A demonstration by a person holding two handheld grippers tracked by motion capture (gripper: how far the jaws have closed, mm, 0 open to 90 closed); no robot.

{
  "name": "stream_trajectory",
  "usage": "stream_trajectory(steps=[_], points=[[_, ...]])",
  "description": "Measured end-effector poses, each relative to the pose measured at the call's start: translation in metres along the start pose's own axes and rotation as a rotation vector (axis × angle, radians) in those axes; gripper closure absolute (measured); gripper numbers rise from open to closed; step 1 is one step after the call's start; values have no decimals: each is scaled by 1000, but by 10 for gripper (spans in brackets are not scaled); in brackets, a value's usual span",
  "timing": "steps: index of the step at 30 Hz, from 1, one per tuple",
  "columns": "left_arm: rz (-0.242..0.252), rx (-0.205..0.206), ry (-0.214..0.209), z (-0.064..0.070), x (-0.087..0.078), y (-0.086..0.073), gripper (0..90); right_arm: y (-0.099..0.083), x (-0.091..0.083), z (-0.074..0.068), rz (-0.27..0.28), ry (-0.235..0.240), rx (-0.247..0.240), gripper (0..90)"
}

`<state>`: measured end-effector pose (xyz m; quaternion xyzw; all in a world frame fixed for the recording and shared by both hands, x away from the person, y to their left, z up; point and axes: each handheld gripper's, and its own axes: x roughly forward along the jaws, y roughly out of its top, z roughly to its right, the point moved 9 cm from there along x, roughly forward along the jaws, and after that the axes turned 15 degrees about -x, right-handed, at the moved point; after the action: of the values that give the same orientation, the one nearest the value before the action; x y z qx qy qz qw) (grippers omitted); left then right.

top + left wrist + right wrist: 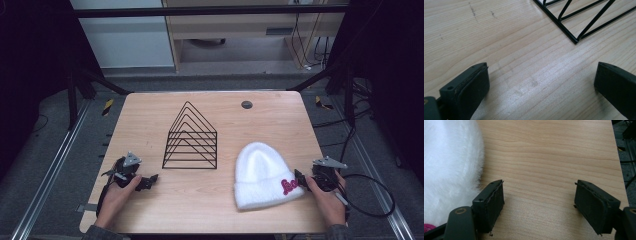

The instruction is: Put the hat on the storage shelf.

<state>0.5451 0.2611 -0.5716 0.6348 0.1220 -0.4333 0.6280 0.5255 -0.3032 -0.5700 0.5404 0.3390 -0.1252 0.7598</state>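
at the near edge of the table (150, 210) the person's two hands rest low, one gripper in each. the right gripper (299, 179) sits at the near right with its jaws spread wide and nothing between them; in the right gripper view one pad (489, 205) stands just beside the fluffy side of the white beanie (262, 172), close to touching its nap, the other well out over bare wood. the beanie lies flat on the near right part of the table, folded cuff toward the person, with pink lettering (289, 186) on the cuff next to the right gripper. it looks light, soft and limp, so it will likely sag and fold when lifted; the doubled cuff seems the firmest place to pinch, while the fuzzy crown may slip or give only fluff. the left gripper (148, 181) lies at the near left, its jaws also wide apart and empty over plain wood, well away from the beanie. farther in, near the table's middle, stands a black wire rack (190, 137) of nested triangular frames, its corner showing in the left gripper view (575, 40); it sits between the left gripper and the beanie's far side and could snag the knit. beyond it a small dark round grommet (246, 104) sits near the far edge.
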Motion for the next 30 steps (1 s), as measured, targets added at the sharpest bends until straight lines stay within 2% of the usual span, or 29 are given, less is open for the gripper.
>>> stream_trajectory(steps=[4, 7, 10, 11, 12, 13, 14, 15, 16, 17, 18, 19, 21, 27, 30], points=[[1, 2, -2, 0, 0, 0, 0, 0, 0, 0, 0, 4, -1, 236], [0, 8, -3, 0, 0, 0, 0, 0, -2, -2, 4, 16, 15, 243], [0, 12, -4, 0, -1, -1, 0, 7, -7, -3, 13, 15, 20, 260], [0, 14, -4, -1, -1, -1, 0, 11, -9, -4, 9, 16, 9, 269], [0, 14, -4, -1, -1, -1, 0, 22, -13, -6, 4, 20, -22, 285], [0, 14, -4, -1, -1, -1, 0, 30, -15, -7, 10, 21, -32, 294], [0, 15, -5, -1, -1, -1, 0, 30, -15, -7, 10, 21, -32, 294], [0, 14, -5, -1, -1, -1, 0, 37, -16, -8, 16, 25, -49, 300], [0, 14, -4, -1, -1, -1, 0, 52, -17, -13, 19, 43, -75, 321], [0, 14, -5, -1, -1, -1, 0, 52, -17, -13, 19, 43, -75, 321], [0, 14, -4, -1, -1, -1, 0, 65, -15, -20, 14, 58, -111, 334], [0, 14, -4, -1, -1, -1, 0, 65, -15, -20, 14, 58, -111, 334], [0, 13, -5, -1, -1, -1, 0, 77, -13, -26, 4, 72, -126, 343], [-4, 22, -19, -1, -1, -1, 0, 104, -4, -46, -28, 139, -171, 398], [-4, 22, -19, -1, -1, -1, 0, 112, 6, -48, -44, 140, -193, 440]])
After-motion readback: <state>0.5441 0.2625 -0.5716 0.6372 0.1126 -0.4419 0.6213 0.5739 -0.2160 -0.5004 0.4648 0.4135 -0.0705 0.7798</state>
